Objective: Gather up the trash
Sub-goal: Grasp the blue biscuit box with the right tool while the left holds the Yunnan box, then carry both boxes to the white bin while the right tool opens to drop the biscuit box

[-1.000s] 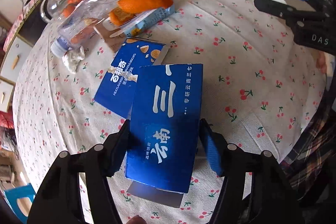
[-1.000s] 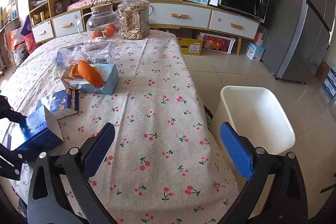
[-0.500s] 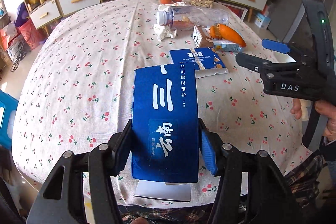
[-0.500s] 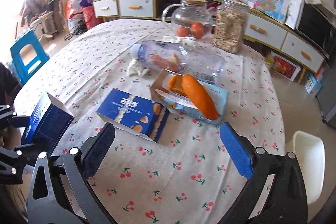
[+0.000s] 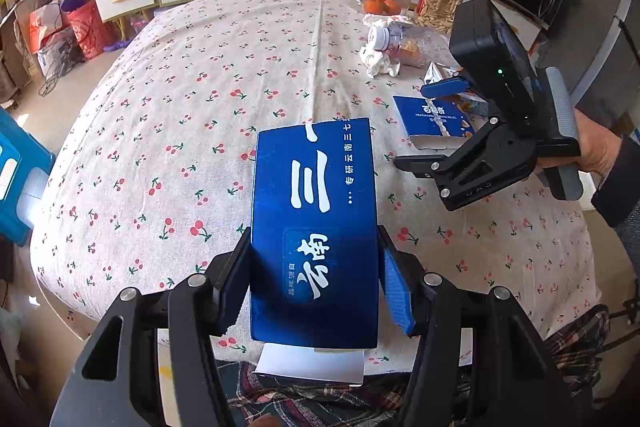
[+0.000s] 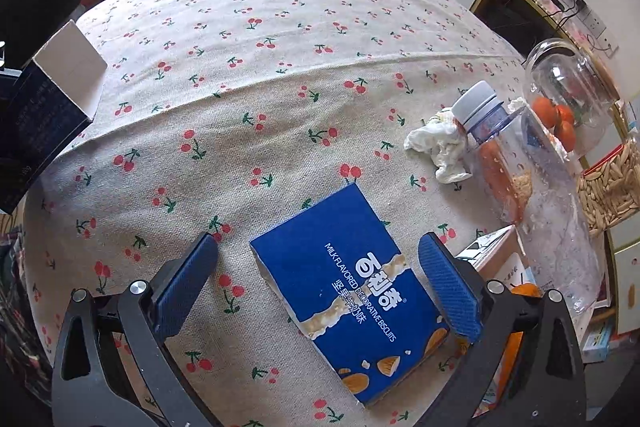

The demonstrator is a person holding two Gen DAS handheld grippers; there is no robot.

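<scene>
The left gripper [image 5: 314,291] is clamped on a tall blue carton [image 5: 314,227], lower centre. The right gripper [image 6: 316,287], jaws apart and just closing slightly, straddles a biscuit box [image 6: 352,299] lying flat on the table [image 6: 280,75], untouched.

I see bench [image 6: 280,39] under matt woven cloth, cherry print. Blue carton [image 5: 316,227] in left gripper [image 5: 314,291]: smooth card, slight sheen. Biscuit box [image 6: 356,303]: glossy printed card. Bottle [image 6: 532,187]: clear plastic. Tissue [image 6: 436,143]: crumpled paper. Right gripper [image 6: 316,283] pads: ribbed blue rubber; black matt plastic frames, metal rivets.
</scene>
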